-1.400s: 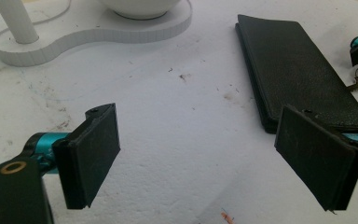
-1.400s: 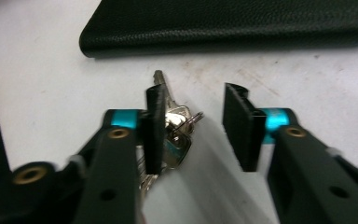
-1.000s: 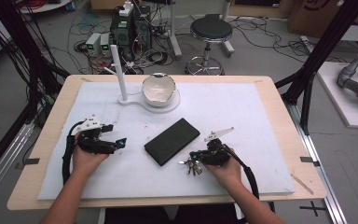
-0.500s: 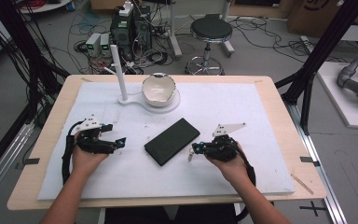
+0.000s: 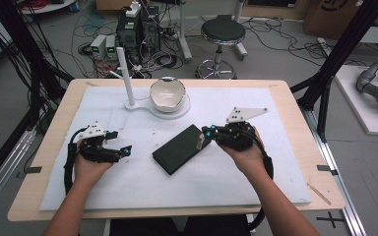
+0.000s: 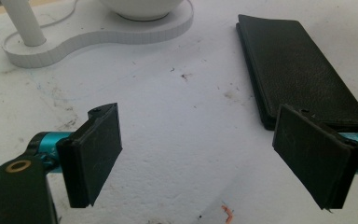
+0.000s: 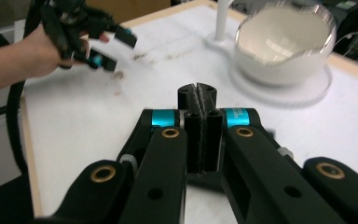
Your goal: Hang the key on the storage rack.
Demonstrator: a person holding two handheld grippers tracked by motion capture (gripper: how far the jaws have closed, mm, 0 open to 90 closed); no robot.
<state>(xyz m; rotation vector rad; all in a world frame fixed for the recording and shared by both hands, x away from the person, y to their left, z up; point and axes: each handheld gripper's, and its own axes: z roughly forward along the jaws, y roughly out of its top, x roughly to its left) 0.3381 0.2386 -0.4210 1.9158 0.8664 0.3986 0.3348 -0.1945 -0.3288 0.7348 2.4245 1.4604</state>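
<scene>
The right hand is raised just right of the black case [image 5: 179,150]. Its right gripper [image 5: 207,132] points at the case, claws squeezed together on a small bunch of keys [image 5: 199,141] hanging over the case's right corner. Left of the case, the left gripper [image 5: 119,141] rests low, claws wide apart. There is open white mat [image 5: 275,162] all around the case.

Right gripper lifts keys off table

The right gripper [image 5: 205,136], jaws pressed together, has risen from the white table cover [image 5: 275,162] and swung toward the flat black leather wallet [image 5: 181,148]. The small metal key bunch [image 5: 198,141] that lay beside the wallet's near corner now hangs at the gripper's tip over the wallet's right edge.
</scene>
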